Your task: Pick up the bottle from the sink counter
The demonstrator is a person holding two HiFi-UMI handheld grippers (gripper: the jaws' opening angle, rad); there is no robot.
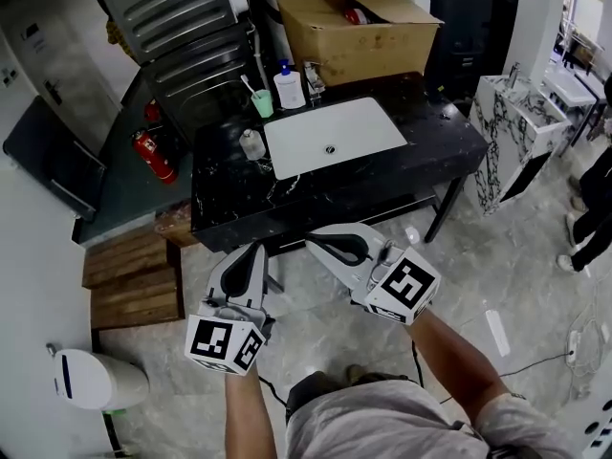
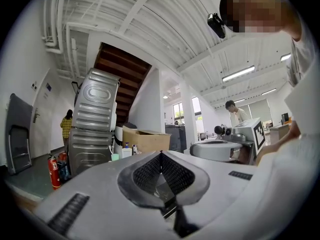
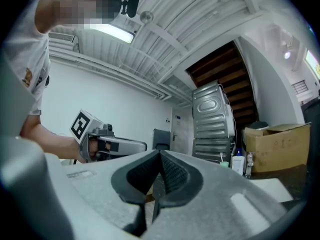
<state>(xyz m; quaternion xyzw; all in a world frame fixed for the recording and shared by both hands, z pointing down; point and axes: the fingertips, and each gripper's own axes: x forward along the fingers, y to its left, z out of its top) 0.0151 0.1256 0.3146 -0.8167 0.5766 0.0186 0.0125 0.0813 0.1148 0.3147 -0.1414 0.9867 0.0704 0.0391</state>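
Note:
A white pump bottle with a blue top (image 1: 289, 86) stands at the back of the black marble counter (image 1: 229, 208), behind the white sink (image 1: 335, 134). It also shows small and far off in the left gripper view as the pump bottle (image 2: 125, 151) and in the right gripper view as the pump bottle (image 3: 238, 164). A small clear bottle (image 1: 252, 144) stands left of the sink. Both grippers hang in front of the counter, well short of both bottles. My left gripper (image 1: 255, 248) is shut and empty, its tips (image 2: 161, 154) meeting. My right gripper (image 1: 312, 240) is shut and empty too, tips (image 3: 160, 153) together.
A green cup with a toothbrush (image 1: 262, 101) and a faucet (image 1: 313, 76) flank the pump bottle. An open cardboard box (image 1: 359, 27) sits behind the counter. A fire extinguisher (image 1: 153, 154) stands at the left, and a marble-patterned cabinet (image 1: 521, 137) at the right. People stand in the background.

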